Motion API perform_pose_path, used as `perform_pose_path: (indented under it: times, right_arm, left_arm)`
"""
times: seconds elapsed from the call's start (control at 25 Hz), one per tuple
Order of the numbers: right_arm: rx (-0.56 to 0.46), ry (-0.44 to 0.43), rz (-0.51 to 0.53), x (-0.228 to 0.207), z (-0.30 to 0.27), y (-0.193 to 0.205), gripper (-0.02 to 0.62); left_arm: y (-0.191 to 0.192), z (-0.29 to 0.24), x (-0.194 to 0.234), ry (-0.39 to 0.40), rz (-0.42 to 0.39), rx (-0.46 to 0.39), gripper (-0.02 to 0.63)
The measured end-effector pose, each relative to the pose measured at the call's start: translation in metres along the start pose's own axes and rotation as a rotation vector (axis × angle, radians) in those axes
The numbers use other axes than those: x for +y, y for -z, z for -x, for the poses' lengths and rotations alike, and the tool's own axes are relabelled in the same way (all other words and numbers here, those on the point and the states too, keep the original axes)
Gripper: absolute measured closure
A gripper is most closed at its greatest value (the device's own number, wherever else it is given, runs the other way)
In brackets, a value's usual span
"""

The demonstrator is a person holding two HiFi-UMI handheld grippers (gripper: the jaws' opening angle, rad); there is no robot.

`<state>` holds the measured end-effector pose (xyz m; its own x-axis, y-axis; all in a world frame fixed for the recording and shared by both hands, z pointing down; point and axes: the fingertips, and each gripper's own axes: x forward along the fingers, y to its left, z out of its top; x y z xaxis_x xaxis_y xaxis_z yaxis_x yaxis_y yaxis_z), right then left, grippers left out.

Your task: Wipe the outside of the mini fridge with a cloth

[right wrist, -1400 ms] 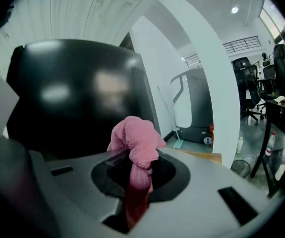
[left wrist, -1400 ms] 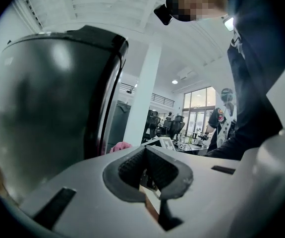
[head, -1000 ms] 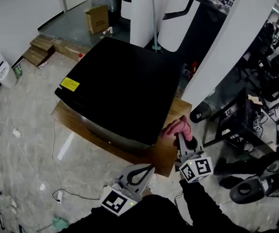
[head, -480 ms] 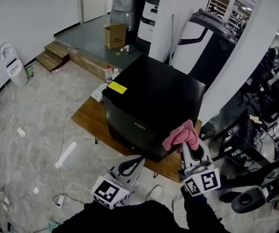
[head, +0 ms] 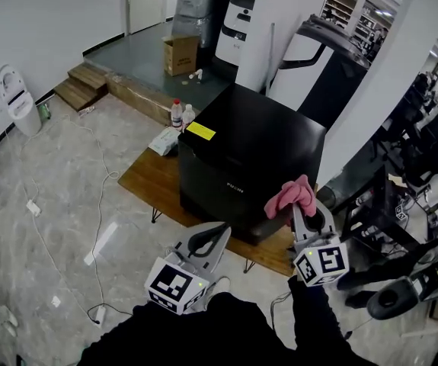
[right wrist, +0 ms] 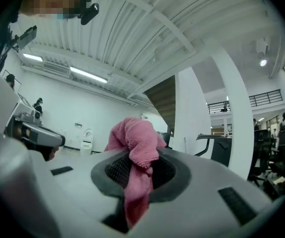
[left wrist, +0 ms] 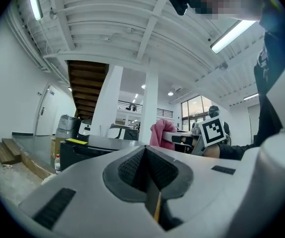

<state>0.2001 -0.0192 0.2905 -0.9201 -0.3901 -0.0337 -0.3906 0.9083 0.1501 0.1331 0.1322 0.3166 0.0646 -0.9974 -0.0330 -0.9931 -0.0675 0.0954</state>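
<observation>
cloth up, fridge waiting

the black mini fridge (head: 249, 155) sits on the low wooden table (head: 144, 180). no wiping shows, so i'd judge the whole outside is left to do. the pink cloth (head: 289, 197) is pinched in the right hand-held gripper (head: 299, 212), by the fridge's near corner, contact unclear. the left hand-held gripper (head: 212, 239) is closed on nothing.

The scene is taken from head height, steeply downward: the mini fridge (head: 249, 155) is set at mid-distance just toward 12 o'clock of centre. The left gripper (head: 207, 241) and right gripper (head: 304, 213) are seen close under the lens at 6 o'clock. The left gripper view is aimed from low down, upward along its closed jaws. The fridge (left wrist: 90, 145) is caught at 9 o'clock and the pink cloth (left wrist: 157, 133) at 3 o'clock, both shared with the head view. The right gripper view is likewise tilted upward, with the clamped cloth (right wrist: 132, 148) very near.
</observation>
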Motion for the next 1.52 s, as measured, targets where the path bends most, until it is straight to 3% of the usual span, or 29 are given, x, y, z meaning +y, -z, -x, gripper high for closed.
perform_pose_path:
  times: [0.24, 0.6, 0.68, 1.0, 1.32, 1.52]
  right_arm:
    - [0.133, 0.051, 0.132, -0.045, -0.008, 0.006, 0.529]
    - [0.469, -0.043, 0.497, -0.077, -0.052, 0.046, 0.531]
    - [0.498, -0.051, 0.552, -0.082, -0.059, 0.054, 0.531]
    - [0.502, -0.012, 0.601, -0.132, -0.087, 0.046, 0.531]
    - [0.631, -0.200, 0.606, -0.110, -0.095, 0.085, 0.531]
    - [0.646, -0.264, 0.616, -0.109, -0.105, 0.097, 0.535]
  left_arm:
    - [-0.021, -0.053, -0.011, 0.040, -0.035, 0.005, 0.601]
    - [-0.034, -0.124, -0.028, 0.109, -0.065, 0.022, 0.600]
    - [-0.031, -0.133, -0.028, 0.109, -0.063, 0.027, 0.600]
    - [-0.028, -0.164, -0.011, 0.082, -0.076, 0.031, 0.601]
    - [-0.018, -0.198, -0.005, 0.080, -0.070, 0.069, 0.601]
    - [-0.014, -0.220, 0.001, 0.080, -0.061, 0.085, 0.601]
